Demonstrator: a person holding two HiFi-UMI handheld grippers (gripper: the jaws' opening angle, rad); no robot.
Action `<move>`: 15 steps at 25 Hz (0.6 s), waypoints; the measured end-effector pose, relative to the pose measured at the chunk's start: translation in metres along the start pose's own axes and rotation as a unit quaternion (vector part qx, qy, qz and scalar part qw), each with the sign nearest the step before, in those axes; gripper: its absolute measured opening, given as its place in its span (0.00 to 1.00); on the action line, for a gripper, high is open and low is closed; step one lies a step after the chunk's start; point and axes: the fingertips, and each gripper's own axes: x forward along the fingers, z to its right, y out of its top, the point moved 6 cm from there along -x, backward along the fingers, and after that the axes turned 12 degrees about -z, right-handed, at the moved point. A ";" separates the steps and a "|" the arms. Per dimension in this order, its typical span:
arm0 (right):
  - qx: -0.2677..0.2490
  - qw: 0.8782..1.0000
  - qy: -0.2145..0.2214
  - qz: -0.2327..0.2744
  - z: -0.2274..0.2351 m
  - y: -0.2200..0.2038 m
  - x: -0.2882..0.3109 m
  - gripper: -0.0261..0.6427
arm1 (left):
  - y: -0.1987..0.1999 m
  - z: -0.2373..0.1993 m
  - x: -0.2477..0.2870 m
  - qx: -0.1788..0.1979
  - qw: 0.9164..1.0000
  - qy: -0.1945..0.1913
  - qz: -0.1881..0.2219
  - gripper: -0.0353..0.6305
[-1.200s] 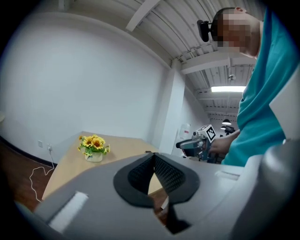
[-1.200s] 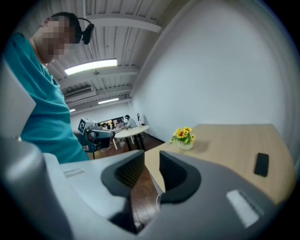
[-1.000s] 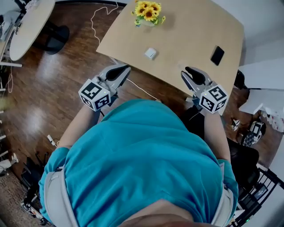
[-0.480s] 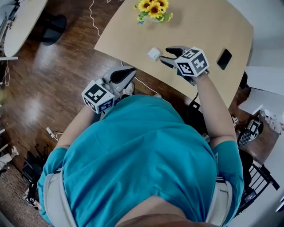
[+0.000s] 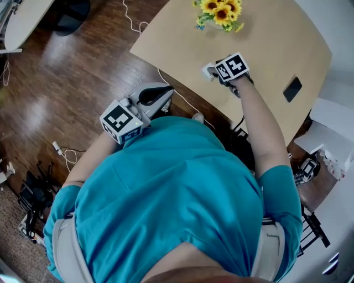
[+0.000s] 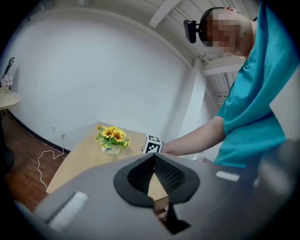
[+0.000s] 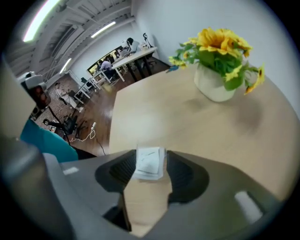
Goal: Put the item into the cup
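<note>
Although the desk point(image 5: 265, 50) carries a pot of sunflowers point(image 5: 218, 10) at its far side, no separate cup shows. The left gripper point(image 5: 166, 93) hangs off the desk beside the torso, jaws tip to tip on nothing. The right gripper point(image 5: 217, 69), alone within reach, stands over the desk. Its jaws are narrow, a pad apparently touching each side of the small white item point(image 7: 150, 162). This lies flat on the desk squarely between them; near-square, it sets no preferred axis.
</note>
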 end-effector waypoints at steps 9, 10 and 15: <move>-0.028 0.999 -0.018 -0.042 -0.002 0.001 0.025 0.19 | -0.015 -0.007 -0.011 -0.014 1.000 0.013 -0.009 0.06; -0.031 0.999 -0.020 -0.038 -0.002 0.001 0.024 0.15 | -0.014 -0.007 -0.010 -0.013 1.000 0.012 -0.009 0.06; -0.026 0.999 -0.014 0.025 -0.005 0.002 -0.011 0.07 | 0.004 0.003 -0.001 -0.013 1.000 0.000 -0.009 0.06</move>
